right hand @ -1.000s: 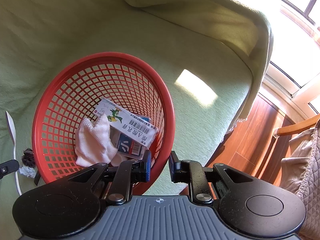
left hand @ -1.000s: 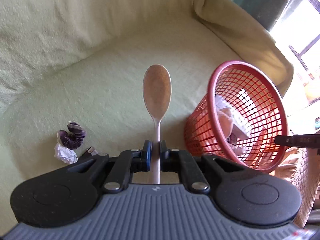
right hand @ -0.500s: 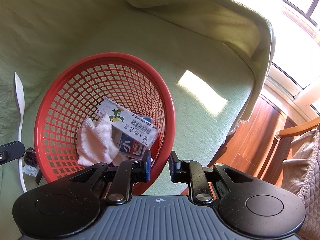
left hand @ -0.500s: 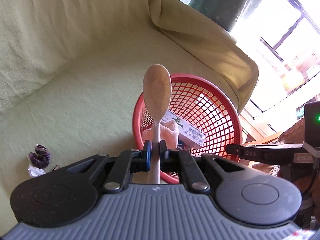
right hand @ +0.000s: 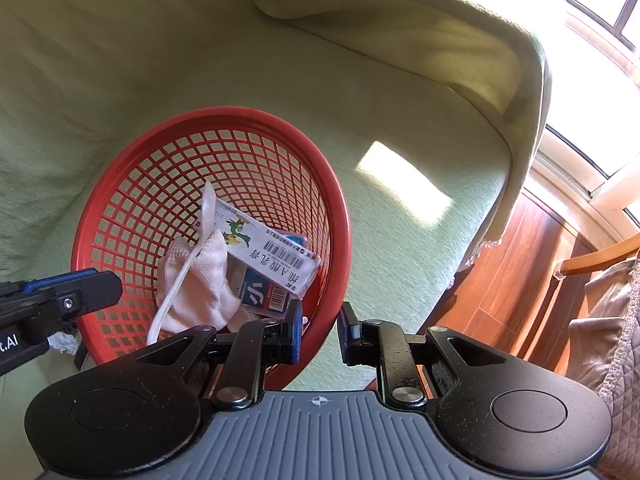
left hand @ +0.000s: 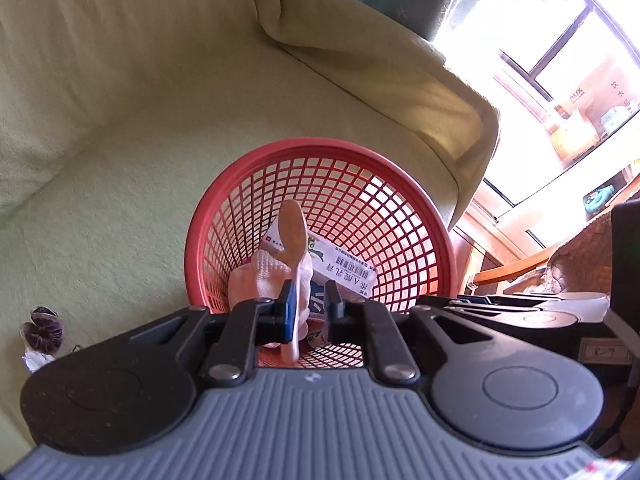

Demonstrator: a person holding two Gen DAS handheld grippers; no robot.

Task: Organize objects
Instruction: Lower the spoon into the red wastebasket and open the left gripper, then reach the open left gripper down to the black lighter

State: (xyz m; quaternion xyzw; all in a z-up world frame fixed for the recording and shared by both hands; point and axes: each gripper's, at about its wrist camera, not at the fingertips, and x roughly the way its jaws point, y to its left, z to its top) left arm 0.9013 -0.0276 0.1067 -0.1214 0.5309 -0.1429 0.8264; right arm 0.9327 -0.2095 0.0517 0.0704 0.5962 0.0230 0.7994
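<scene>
A red mesh basket stands on a green-covered sofa. A white spoon lies inside it, across a white sock and a white carton. My left gripper is open above the basket's near rim, the spoon free between its jaws; it also shows at the left edge of the right wrist view. My right gripper straddles the basket's near rim with a gap between its jaws, not clamped on it.
A purple item with crumpled white paper lies on the sofa left of the basket. The sofa arm rises behind. A wooden floor and a chair are to the right, beside a bright window.
My left gripper moved over the basket, opened and let go of the spoon, which now lies inside the basket. The right gripper has held still at the rim.
</scene>
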